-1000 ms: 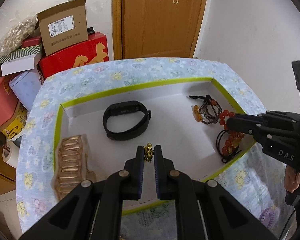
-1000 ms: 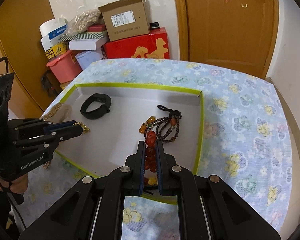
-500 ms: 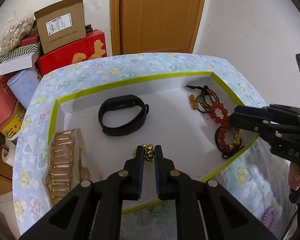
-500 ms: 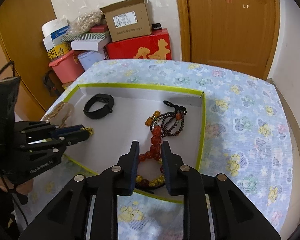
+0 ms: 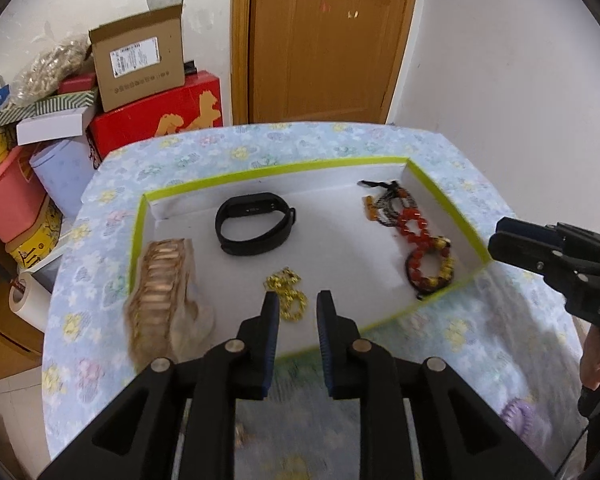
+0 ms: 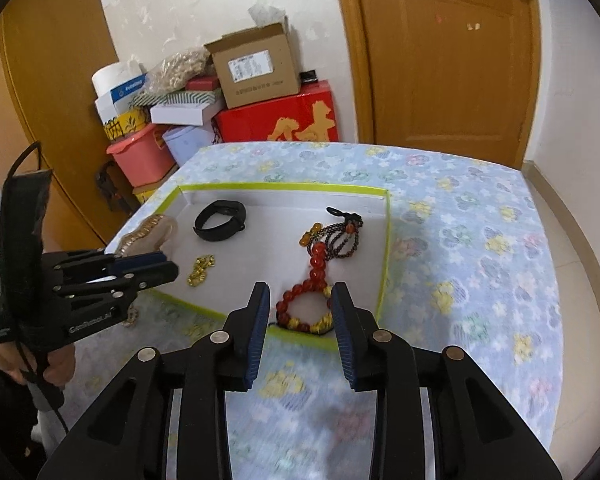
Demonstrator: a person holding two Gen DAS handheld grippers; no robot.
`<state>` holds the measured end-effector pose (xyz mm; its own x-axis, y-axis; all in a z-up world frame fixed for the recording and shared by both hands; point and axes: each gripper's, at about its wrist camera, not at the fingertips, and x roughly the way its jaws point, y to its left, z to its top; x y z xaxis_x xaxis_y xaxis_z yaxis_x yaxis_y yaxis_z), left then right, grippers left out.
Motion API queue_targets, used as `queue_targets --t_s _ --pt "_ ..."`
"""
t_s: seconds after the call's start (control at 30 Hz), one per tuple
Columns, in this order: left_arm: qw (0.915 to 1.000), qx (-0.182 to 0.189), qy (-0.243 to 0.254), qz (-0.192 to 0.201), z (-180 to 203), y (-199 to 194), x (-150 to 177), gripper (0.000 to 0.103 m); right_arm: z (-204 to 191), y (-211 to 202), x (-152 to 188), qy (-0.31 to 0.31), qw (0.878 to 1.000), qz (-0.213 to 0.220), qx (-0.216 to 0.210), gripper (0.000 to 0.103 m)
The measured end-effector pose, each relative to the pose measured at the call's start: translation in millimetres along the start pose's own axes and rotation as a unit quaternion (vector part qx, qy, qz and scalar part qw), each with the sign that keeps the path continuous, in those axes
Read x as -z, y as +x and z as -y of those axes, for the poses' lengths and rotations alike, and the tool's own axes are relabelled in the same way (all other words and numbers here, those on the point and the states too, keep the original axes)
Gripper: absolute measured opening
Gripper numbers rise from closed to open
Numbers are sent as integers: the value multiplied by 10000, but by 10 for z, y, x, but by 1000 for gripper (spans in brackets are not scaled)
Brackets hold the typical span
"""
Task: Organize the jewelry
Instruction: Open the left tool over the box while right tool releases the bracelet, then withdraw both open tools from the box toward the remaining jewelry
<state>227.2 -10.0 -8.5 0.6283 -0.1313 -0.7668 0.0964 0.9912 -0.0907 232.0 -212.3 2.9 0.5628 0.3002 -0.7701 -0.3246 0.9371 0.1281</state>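
Left wrist view first: the left hand-held gripper point(image 5: 297, 306) has let go, and its jaws have just been opening. The gold chain point(image 5: 286, 293) lies loose on the white floor of the tray point(image 5: 268, 172), partly showing in the gap between the fingertips, and neither pad presses on it. The chain is a small crumpled heap, stretched roughly from near to far. Past it sits the black band point(image 5: 254, 224), a flattened loop with its long axis running left to right, clasp end pointing right. On the tray's left side a gold bracelet point(image 5: 160, 280) sits on a pale wrapper, long axis going near to far along the left wall. On the right, the red beads point(image 5: 424, 240) run near to far in a figure-eight, with the dark beads point(image 5: 388, 204) bunched at the far end. The right hand-held gripper point(image 5: 500, 240) comes in from the right edge, tips near the tray's right corner. The whole tray sits on a table point(image 5: 340, 140) with a flowery blue cloth.

Right wrist view: the right hand-held gripper point(image 6: 299, 298) is also released, jaws just been opening. The lower loop of the red beads point(image 6: 306, 300) shows between the fingers but lies flat in the tray point(image 6: 384, 248), untouched by either pad. The strand points away towards the dark beads point(image 6: 342, 232). The gold chain point(image 6: 200, 270) lies just right of the left hand-held gripper point(image 6: 170, 266), clear of its tips. The black band point(image 6: 220, 220) sits near the far wall and the gold bracelet point(image 6: 148, 232) at the left wall.
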Motion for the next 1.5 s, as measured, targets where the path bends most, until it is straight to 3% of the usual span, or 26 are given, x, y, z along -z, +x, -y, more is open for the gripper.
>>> queue_targets --t_s 0.23,0.33,0.63,1.13,1.5 --pt "9995 -53 -49 297 81 -451 249 20 -165 -338 255 16 9999 82 138 33" --pt "9994 -36 -71 324 113 -608 386 20 -263 -471 372 -46 9994 80 331 33" --pt "9992 8 -54 385 172 -966 766 20 -560 -850 701 -109 9991 106 391 33" --pt "9984 -55 -33 554 201 -1332 1139 20 -793 -1168 1063 -184 9989 137 414 33" --pt "9986 -52 -114 510 224 -1458 1361 20 -789 -1289 1338 -111 9998 112 140 33"
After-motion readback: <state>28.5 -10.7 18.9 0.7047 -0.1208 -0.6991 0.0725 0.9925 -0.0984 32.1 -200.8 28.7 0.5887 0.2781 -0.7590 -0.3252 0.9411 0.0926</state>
